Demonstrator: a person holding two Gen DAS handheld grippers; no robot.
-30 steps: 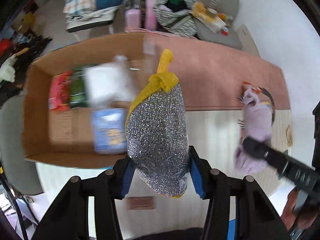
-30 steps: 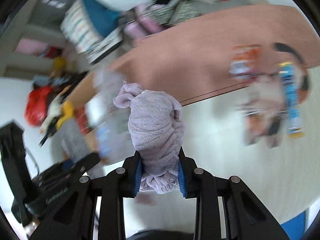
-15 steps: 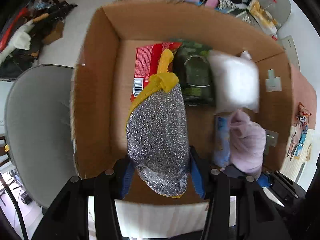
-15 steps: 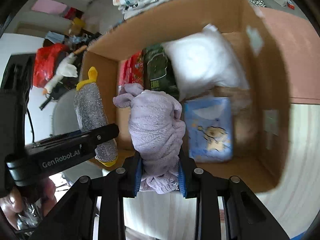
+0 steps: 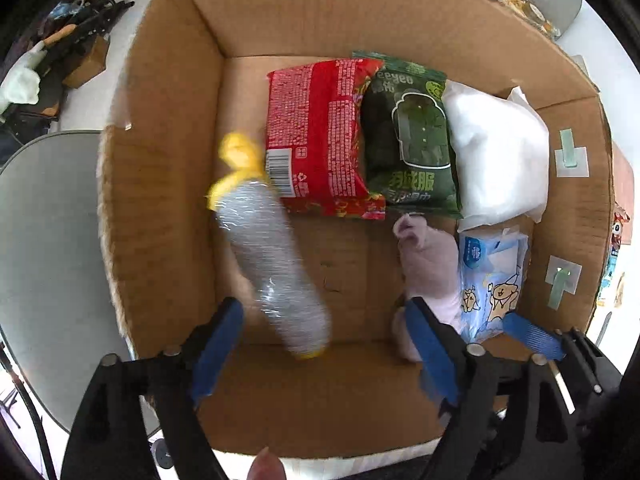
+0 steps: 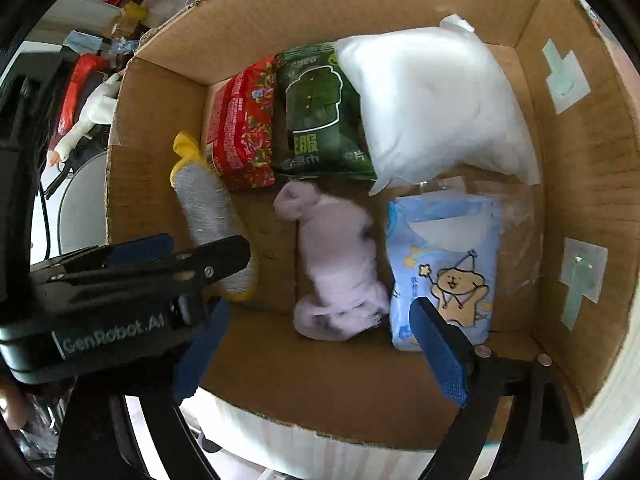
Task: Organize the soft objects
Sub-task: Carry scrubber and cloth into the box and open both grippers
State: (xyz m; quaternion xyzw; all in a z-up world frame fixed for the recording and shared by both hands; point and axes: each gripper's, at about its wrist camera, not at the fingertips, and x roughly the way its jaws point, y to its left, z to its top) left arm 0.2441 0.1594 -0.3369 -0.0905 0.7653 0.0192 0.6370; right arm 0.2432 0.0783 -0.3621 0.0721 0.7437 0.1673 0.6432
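Note:
I look down into a cardboard box [image 5: 160,200]. My left gripper [image 5: 325,349] is above its near edge with its jaws opening. The silver scrubber with yellow trim [image 5: 276,264] is blurred and loose below them, slanting toward the box's left wall, and no pad touches it. My right gripper [image 6: 319,354] is opening too. The lilac cloth bundle [image 6: 340,272] lies free on the box floor between the scrubber [image 6: 208,208] and a blue tissue pack [image 6: 444,264]. The left gripper [image 6: 160,252] crosses the left of the right wrist view. The cloth [image 5: 430,264] also shows in the left wrist view.
Along the box's far side lie a red packet [image 5: 320,140], a green packet [image 5: 412,140] and a white pillow [image 5: 496,160]. A grey chair seat [image 5: 48,240] stands left of the box. Cluttered floor lies beyond the far left corner.
Both grippers moved from the table to above the box and then opened. The scrubber and the lilac cloth left the pads and dropped into the box.

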